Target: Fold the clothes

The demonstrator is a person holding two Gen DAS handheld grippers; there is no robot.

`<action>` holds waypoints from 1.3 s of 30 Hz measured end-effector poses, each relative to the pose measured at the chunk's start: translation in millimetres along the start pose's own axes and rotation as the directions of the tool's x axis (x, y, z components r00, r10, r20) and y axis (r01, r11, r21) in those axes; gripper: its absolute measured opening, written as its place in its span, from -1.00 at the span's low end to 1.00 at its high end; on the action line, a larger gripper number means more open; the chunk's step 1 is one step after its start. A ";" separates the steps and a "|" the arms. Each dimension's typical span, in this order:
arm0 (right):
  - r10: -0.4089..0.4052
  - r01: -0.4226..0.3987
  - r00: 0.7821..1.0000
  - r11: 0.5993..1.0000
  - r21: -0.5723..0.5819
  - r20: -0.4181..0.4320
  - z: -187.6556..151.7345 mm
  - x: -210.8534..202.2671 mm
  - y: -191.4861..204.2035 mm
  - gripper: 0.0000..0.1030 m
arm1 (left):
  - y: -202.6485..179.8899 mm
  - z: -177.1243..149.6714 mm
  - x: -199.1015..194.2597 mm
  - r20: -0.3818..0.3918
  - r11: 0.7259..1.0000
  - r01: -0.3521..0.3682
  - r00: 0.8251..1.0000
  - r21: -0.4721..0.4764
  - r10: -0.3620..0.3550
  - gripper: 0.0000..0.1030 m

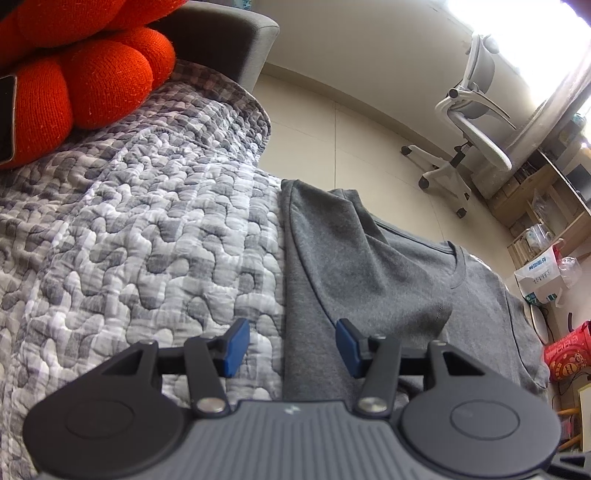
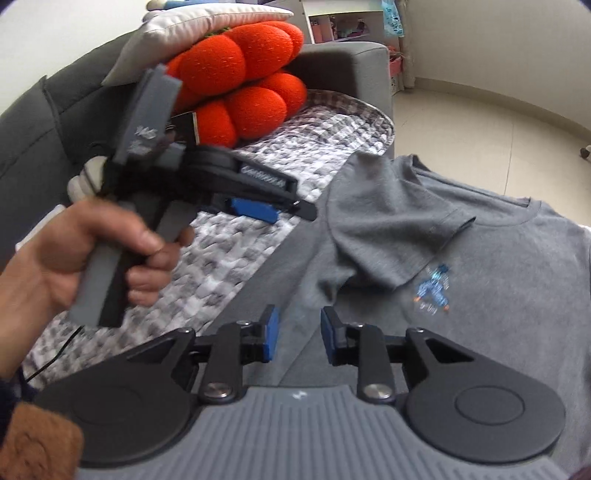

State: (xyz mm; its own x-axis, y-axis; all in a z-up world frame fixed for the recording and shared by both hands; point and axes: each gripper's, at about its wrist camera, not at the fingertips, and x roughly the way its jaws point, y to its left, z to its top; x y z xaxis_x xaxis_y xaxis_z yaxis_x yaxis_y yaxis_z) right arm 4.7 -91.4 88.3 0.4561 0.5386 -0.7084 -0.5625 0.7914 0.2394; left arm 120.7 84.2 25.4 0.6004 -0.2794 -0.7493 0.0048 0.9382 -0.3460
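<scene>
Blue pads tip both grippers, and both sets of jaws stand spread with nothing between them. In the right wrist view the right gripper (image 2: 299, 338) hovers over the near part of the grey T-shirt (image 2: 480, 295), its fingers apart above bare cloth. The left gripper (image 1: 291, 345) in its own view hangs over the shirt's straight folded edge, one pad above the quilted cover (image 1: 147, 229) and the other above the shirt; whether either pad touches the fabric I cannot tell.

That shirt lies spread on the sofa seat, along the seat's front edge, with the checked grey-and-white quilted cover beside it toward the backrest. One sleeve (image 2: 388, 229) is folded inward across the chest, its hem close to a small blue print (image 2: 432, 288). The round collar (image 2: 517, 214) lies beyond the sleeve, toward the seat's far end.

A person's hand (image 2: 92, 254) grips the handle of the left gripper (image 2: 255, 208), seen from the side in the right wrist view above the cover, just beside the shirt's edge; its image is blurred.

Farther back, an orange knitted cushion (image 2: 240, 85) rests at the far corner of the seat against the dark grey sofa arm (image 2: 351, 62), with a white pillow (image 2: 184, 33) on top. Beyond the sofa, on the pale floor, stands a white office chair (image 1: 469, 122).
</scene>
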 end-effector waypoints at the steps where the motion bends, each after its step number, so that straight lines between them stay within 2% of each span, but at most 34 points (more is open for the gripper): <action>1: 0.007 -0.007 1.000 1.000 0.001 -0.007 -9.3 -3.4 9.1 -0.32 | -0.2 -2.2 0.8 -0.010 1.000 -0.003 1.000 0.000 0.003 0.04; 8: 0.049 -0.047 0.997 0.999 0.024 -0.065 -71.2 -5.2 53.9 -0.29 | -18.6 -15.9 -8.8 -0.001 0.996 0.009 1.000 0.093 -0.009 0.04; 12: 0.039 -0.036 0.993 0.999 0.025 -0.113 -98.7 -8.1 71.0 -0.26 | -26.5 -26.2 -11.8 -0.007 0.991 0.008 1.000 0.134 -0.007 0.04; 17: 0.078 -0.066 0.989 0.993 0.093 -0.123 -136.6 -27.0 88.7 -0.26 | -35.4 -38.7 -13.1 -0.008 0.979 -0.017 1.000 0.203 0.019 0.04; 25: 0.050 -0.034 0.993 0.988 0.149 -0.107 -172.3 -44.7 111.4 -0.28 | -42.4 -56.4 -17.4 -0.014 0.963 -0.037 0.999 0.267 0.043 0.05; 26: 0.039 -0.021 0.994 0.986 0.164 -0.102 -175.8 -43.3 111.2 -0.31 | -42.6 -58.3 -18.4 -0.014 0.961 -0.038 0.999 0.273 0.044 0.05; 28: 0.030 -0.011 0.996 0.976 0.216 -0.081 -180.0 -41.9 108.1 -0.56 | -42.9 -61.7 -20.5 -0.013 0.959 -0.041 0.999 0.281 0.046 0.05; 29: 0.029 -0.011 0.997 0.971 0.238 -0.070 -181.1 -41.7 106.2 -0.74 | -42.5 -63.2 -22.0 -0.014 0.959 -0.040 0.999 0.280 0.046 0.05; 35: 0.023 -0.021 1.000 0.936 0.352 -0.003 -188.2 -55.9 94.8 -0.80 | -48.2 -75.6 -28.9 -0.012 0.944 -0.043 0.999 0.326 0.050 0.06; 39: 0.004 0.006 1.000 0.929 0.371 -0.026 -193.6 -48.7 88.5 -0.81 | -53.4 -82.3 -29.0 -0.005 0.927 -0.066 0.997 0.369 0.073 0.07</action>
State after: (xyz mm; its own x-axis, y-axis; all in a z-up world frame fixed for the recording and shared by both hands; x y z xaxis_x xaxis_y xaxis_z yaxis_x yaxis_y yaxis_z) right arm -200.8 -103.6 15.5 0.4361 0.5339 -0.7244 -0.2641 0.8455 0.4641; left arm 37.2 25.4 19.1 0.5952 -0.2115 -0.7752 0.2599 0.9636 -0.0633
